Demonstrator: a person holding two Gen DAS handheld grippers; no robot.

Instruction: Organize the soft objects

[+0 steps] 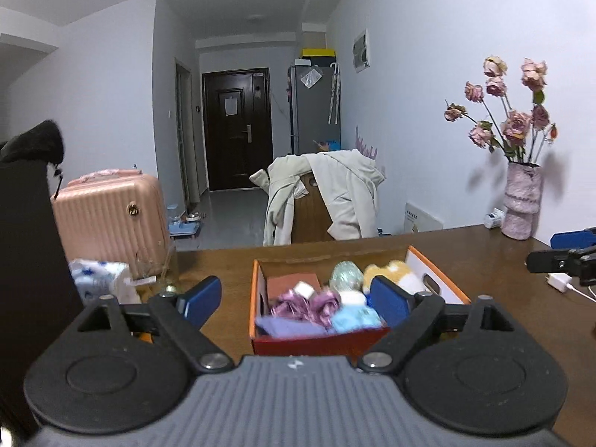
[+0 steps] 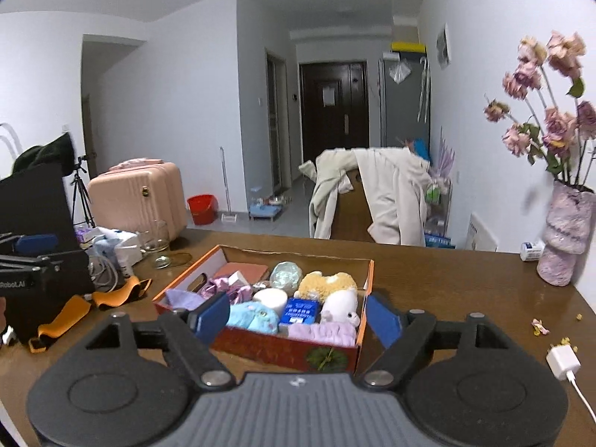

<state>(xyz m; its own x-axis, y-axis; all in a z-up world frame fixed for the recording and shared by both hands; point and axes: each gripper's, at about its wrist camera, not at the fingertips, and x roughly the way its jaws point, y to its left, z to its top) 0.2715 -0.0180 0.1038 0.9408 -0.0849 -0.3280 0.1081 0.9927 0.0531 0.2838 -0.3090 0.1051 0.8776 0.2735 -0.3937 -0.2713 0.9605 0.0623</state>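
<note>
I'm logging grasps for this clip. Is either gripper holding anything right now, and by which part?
Nothing is held. The left gripper and the right gripper are both open and empty, in front of the box of soft toys.

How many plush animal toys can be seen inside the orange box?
3, all toward the box's right and front: a yellow-and-white one at the back, a white one before it, a light-blue one front-centre. Others may lie hidden underneath.

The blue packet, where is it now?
In the right wrist view the blue packet lies inside the box, near its front, between the blue plush and the white plush.
</note>
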